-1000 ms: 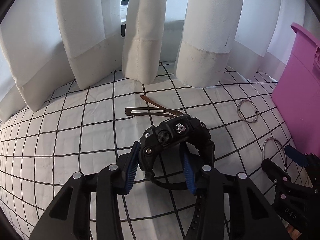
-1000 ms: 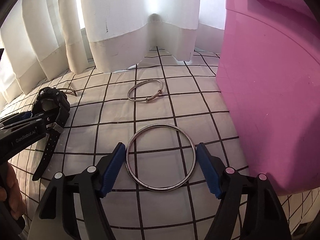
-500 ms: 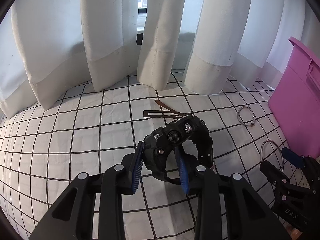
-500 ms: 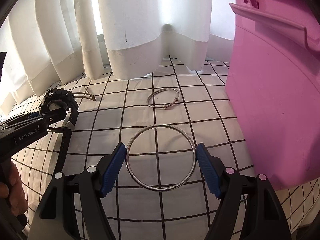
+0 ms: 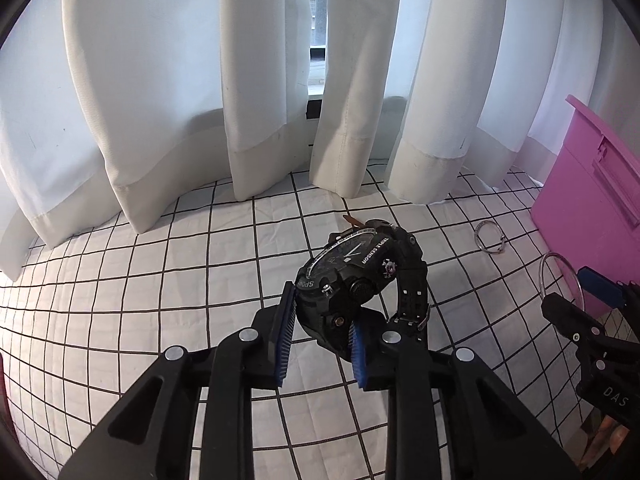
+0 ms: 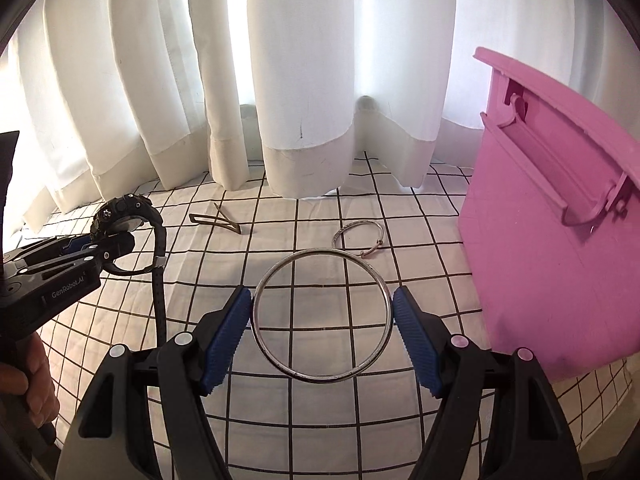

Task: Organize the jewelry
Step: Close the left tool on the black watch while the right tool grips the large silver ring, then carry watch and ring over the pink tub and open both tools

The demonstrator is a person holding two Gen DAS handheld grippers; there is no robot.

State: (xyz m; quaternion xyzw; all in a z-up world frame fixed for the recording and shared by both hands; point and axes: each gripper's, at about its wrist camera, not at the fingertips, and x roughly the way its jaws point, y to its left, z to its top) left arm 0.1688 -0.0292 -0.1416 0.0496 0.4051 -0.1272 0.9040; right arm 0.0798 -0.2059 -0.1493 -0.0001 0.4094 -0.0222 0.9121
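A chunky black sports watch [image 5: 360, 276] hangs clear of the checked cloth, and my left gripper [image 5: 320, 320] has its blue pads on the case while its jaws are closing. From the right wrist view the same watch [image 6: 120, 216] sits in the left gripper [image 6: 108, 248] with its strap dangling. My right gripper [image 6: 322, 300] is shut on a large silver bangle [image 6: 320, 252], held flat above the cloth. In the left wrist view the bangle [image 5: 541, 276] and right gripper [image 5: 580, 294] show at the right edge.
A tall pink bin [image 6: 540, 260] stands at the right, close to the bangle. A thin open bracelet [image 6: 360, 222] and a brown strap piece [image 6: 218, 222] lie on the checked cloth [image 6: 320, 420]. White curtains [image 6: 304, 80] hang along the back. A person's hand [image 6: 28, 380] grips the left handle.
Both grippers have risen, one carrying the watch and the other the bangle. The left jaws have narrowed on the watch, which has tipped so that its dial faces up.
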